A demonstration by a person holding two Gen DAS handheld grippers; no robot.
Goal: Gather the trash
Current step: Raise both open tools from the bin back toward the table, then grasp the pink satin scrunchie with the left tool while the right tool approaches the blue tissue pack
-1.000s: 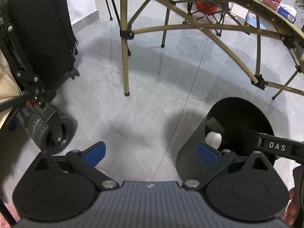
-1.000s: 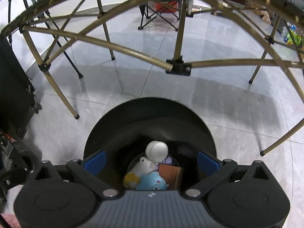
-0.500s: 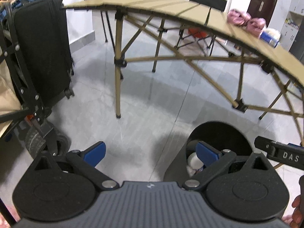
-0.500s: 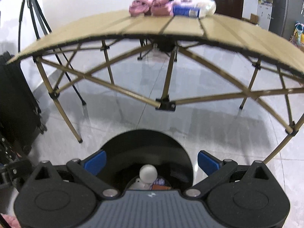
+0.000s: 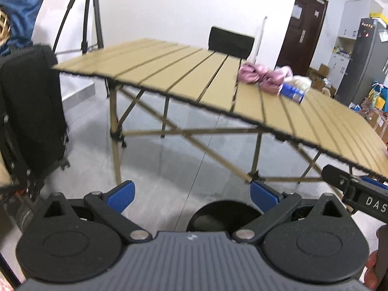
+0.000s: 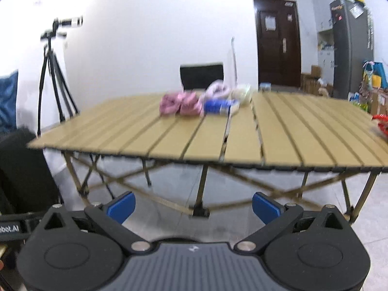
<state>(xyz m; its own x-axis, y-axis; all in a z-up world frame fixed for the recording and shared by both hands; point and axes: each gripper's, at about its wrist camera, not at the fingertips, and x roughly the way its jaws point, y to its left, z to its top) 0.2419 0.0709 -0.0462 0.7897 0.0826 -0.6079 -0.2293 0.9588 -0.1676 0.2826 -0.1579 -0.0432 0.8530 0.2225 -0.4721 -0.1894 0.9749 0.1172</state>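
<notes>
Two pink wrappers (image 6: 179, 103) and one blue can (image 6: 217, 106) lie on the surface (image 6: 291, 131); both grippers' fingers (image 5: 121, 195) spread empty, now raised from the bin (image 5: 218, 218).

A black chair (image 6: 201, 75) stands behind the far side of the slatted folding table (image 6: 278, 133). A tripod (image 6: 52, 72) rises at the far left, a dark door (image 6: 276, 43) and grey fridge (image 6: 351, 46) at the far right.

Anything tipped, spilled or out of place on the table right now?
The blue can lies on its side among the pink bundles on the table; no spill is visible. Something red sits at the right edge, too blurred to identify.
</notes>
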